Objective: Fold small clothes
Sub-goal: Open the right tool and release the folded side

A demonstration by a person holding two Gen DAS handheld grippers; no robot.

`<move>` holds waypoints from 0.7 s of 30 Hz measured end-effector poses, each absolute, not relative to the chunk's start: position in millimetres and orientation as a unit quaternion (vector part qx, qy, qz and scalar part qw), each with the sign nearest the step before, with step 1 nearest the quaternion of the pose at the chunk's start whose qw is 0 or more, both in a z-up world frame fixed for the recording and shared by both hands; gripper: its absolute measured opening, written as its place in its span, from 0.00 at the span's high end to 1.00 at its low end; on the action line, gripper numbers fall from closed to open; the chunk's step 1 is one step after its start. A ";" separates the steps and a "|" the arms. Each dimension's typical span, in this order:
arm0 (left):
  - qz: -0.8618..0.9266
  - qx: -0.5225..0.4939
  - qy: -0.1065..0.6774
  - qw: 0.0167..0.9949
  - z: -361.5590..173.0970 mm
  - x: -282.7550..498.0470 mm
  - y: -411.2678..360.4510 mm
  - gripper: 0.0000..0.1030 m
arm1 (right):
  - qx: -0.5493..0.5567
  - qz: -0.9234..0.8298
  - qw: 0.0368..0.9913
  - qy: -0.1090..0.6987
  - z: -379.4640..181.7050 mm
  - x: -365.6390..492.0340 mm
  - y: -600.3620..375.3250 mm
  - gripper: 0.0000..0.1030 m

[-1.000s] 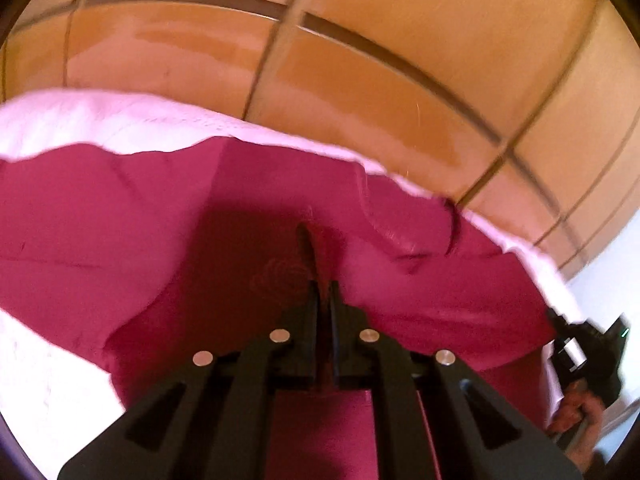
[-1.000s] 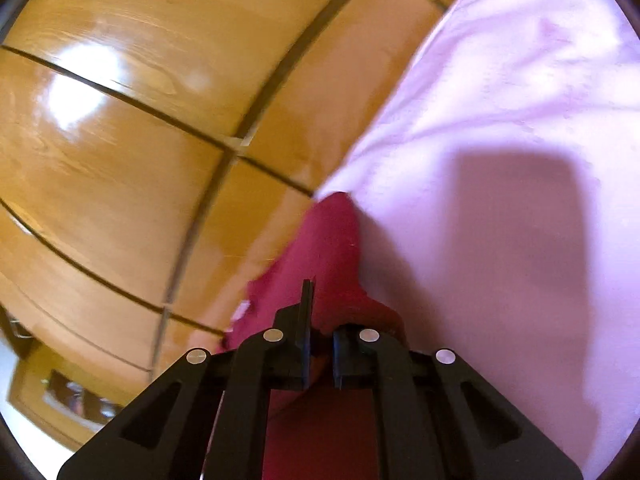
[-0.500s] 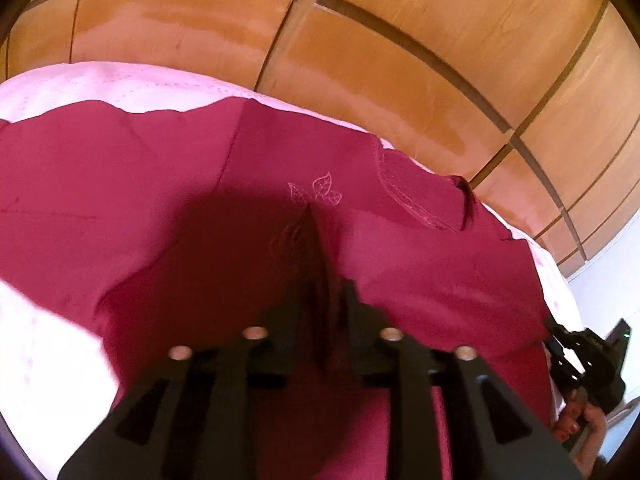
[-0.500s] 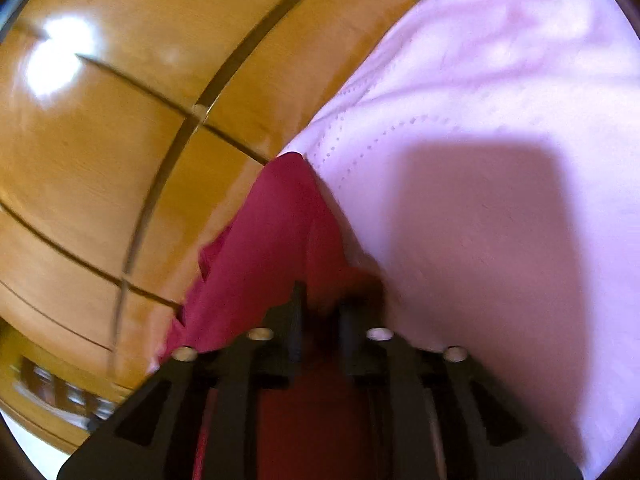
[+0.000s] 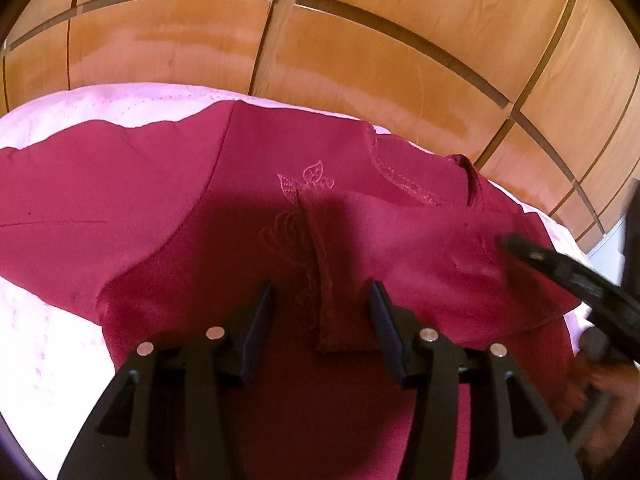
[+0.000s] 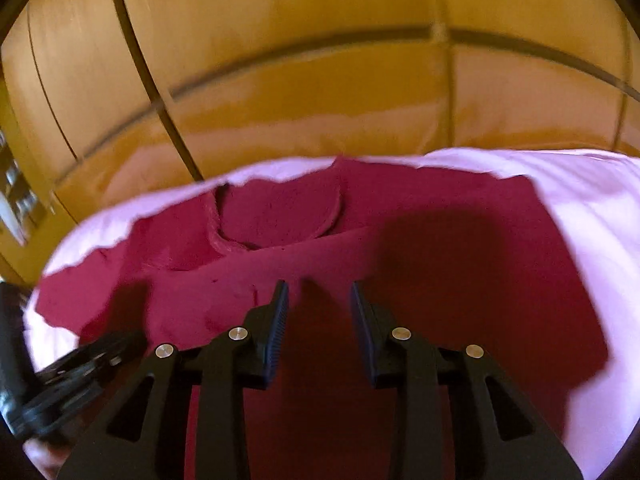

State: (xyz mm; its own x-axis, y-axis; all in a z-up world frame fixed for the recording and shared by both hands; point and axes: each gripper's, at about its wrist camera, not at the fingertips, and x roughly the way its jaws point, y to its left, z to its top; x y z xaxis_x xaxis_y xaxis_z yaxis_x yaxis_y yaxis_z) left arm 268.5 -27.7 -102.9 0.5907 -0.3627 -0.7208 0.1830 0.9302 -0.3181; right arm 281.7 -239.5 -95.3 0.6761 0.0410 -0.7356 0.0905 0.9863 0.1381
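Note:
A dark red garment (image 5: pixel 168 208) with pale leaf embroidery lies spread on a pink bed sheet (image 5: pixel 44 360). A folded flap of it ends between my left fingers. My left gripper (image 5: pixel 322 300) is open just above the cloth, holding nothing. My right gripper (image 6: pixel 318 300) is open over the same garment (image 6: pixel 460 280), whose round neckline lies ahead of it. The right gripper also shows in the left wrist view (image 5: pixel 568 272) at the right edge. The left gripper shows in the right wrist view (image 6: pixel 76 372) at the lower left.
A glossy wooden panelled wall (image 5: pixel 360 48) rises just behind the bed's far edge, also in the right wrist view (image 6: pixel 320 80). The pink sheet (image 6: pixel 600 208) reaches past the garment on the right.
Both grippers were shut on the red cloth and have opened, letting it go. The carried fold now lies flat on the garment. The right gripper swung round to face the wall.

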 end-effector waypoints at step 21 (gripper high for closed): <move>-0.186 -0.157 0.415 0.876 -96.4 262.5 -11.3 0.30 | 0.124 -0.114 0.914 0.369 -86.4 203.2 -287.5 0.54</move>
